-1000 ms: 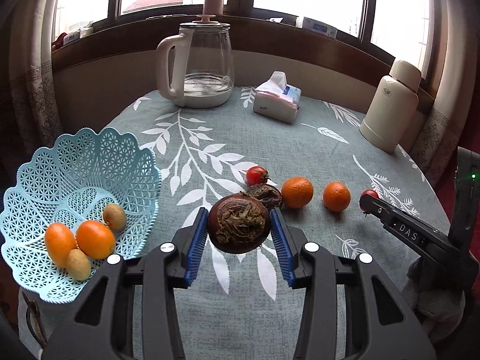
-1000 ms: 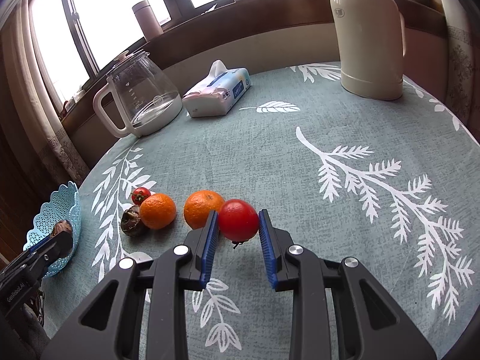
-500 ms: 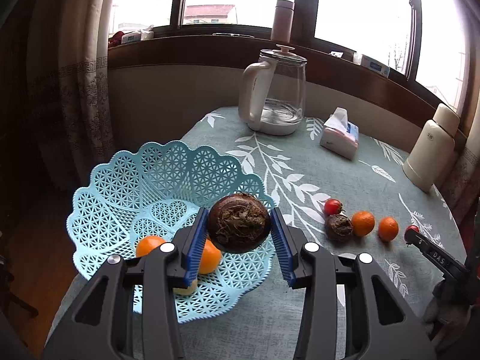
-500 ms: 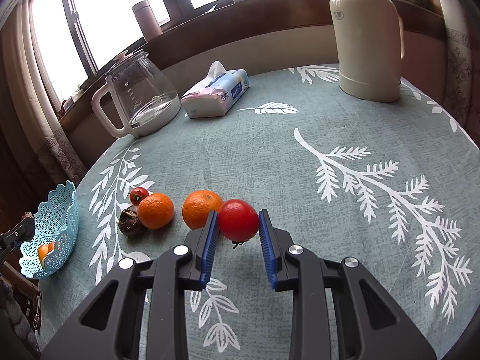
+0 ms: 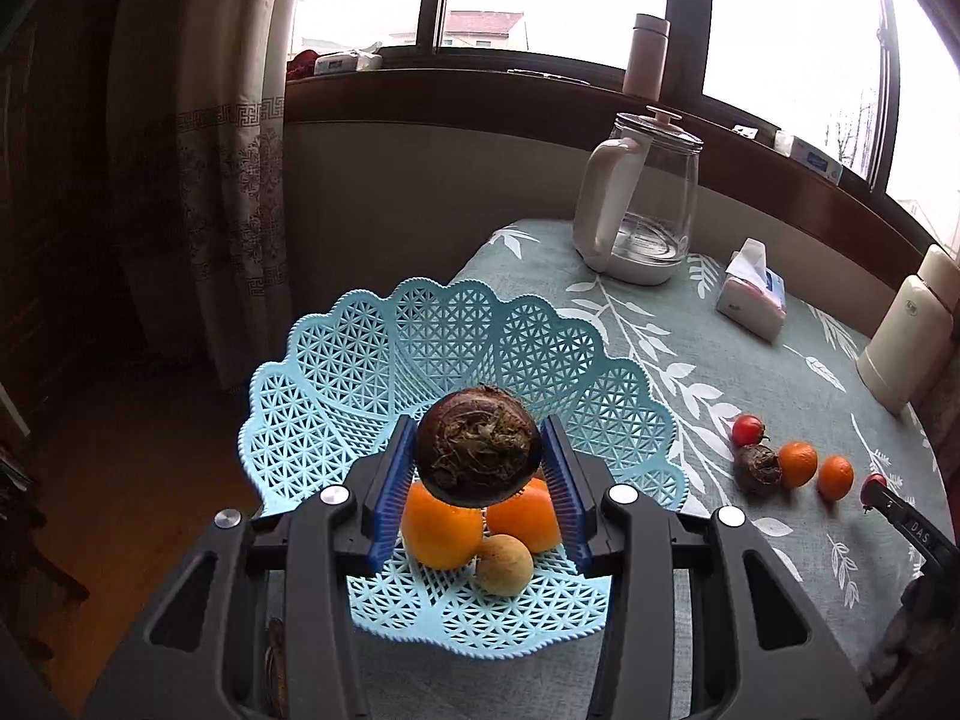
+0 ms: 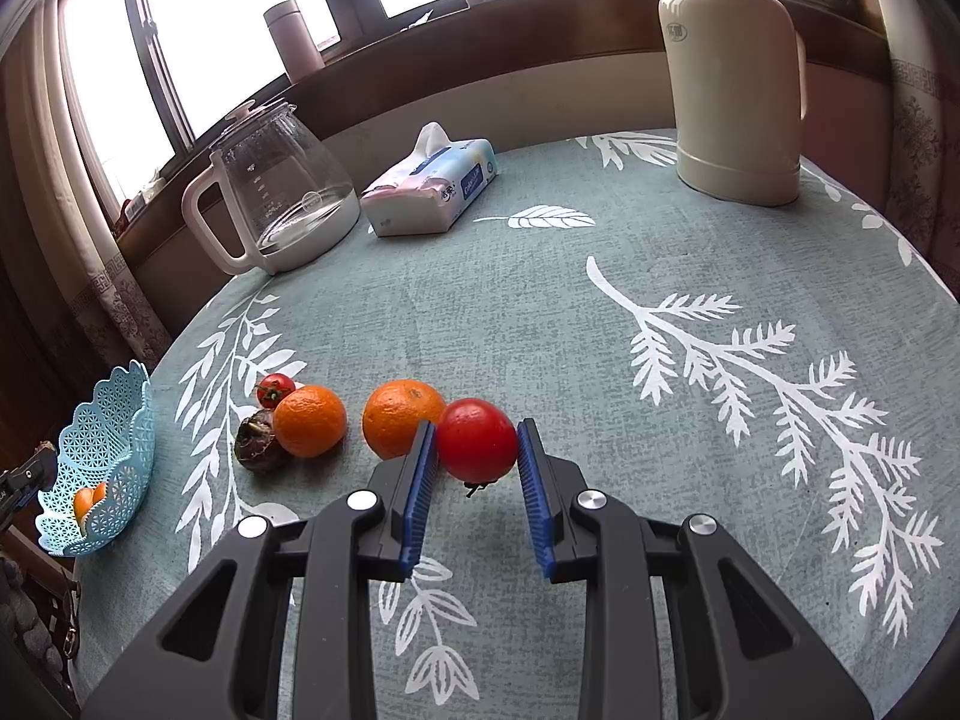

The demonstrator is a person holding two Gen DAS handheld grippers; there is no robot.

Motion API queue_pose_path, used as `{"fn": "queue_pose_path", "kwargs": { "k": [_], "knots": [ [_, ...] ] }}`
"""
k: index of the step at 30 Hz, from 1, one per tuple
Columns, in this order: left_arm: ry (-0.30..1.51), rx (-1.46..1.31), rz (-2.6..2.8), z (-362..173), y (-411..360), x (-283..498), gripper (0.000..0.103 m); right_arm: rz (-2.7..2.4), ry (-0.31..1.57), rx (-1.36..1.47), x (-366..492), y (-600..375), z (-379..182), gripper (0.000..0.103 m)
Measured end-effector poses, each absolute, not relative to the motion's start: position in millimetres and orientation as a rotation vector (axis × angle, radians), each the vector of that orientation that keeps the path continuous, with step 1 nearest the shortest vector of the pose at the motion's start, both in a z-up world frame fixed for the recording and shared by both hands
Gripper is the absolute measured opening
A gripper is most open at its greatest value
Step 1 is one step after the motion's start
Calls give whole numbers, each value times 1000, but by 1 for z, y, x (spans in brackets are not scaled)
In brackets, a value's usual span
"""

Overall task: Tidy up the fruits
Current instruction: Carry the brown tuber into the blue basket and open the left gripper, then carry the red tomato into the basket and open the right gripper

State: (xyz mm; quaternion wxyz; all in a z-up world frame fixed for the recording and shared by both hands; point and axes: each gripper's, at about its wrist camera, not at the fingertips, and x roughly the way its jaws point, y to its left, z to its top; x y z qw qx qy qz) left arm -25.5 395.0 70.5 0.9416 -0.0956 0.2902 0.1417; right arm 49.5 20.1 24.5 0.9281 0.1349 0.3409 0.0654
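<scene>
My left gripper is shut on a dark brown, rough-skinned fruit and holds it just above the light blue lattice basket. Below it in the basket lie two oranges and a small yellowish fruit. My right gripper is shut on a red tomato low over the tablecloth. Beside it on the table lie two oranges, a second dark fruit and a small tomato. The basket stands at the table's left edge.
A glass kettle, a tissue pack and a cream thermos stand along the far side of the round table. A curtain and dark floor lie beyond the basket's side.
My left gripper has carried the dark fruit leftward from the loose fruits to above the basket's oranges. The right gripper and its tomato have stayed put.
</scene>
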Motion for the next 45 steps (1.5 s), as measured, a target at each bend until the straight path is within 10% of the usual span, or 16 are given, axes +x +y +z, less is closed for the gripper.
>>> {"fn": "queue_pose_path", "kwargs": {
  "k": [22, 45],
  "knots": [
    [562, -241, 360, 72, 419, -40, 75, 188, 696, 274, 43, 33, 31, 28],
    [539, -296, 350, 68, 444, -57, 77, 478, 692, 162, 16, 163, 66, 28]
  ]
}}
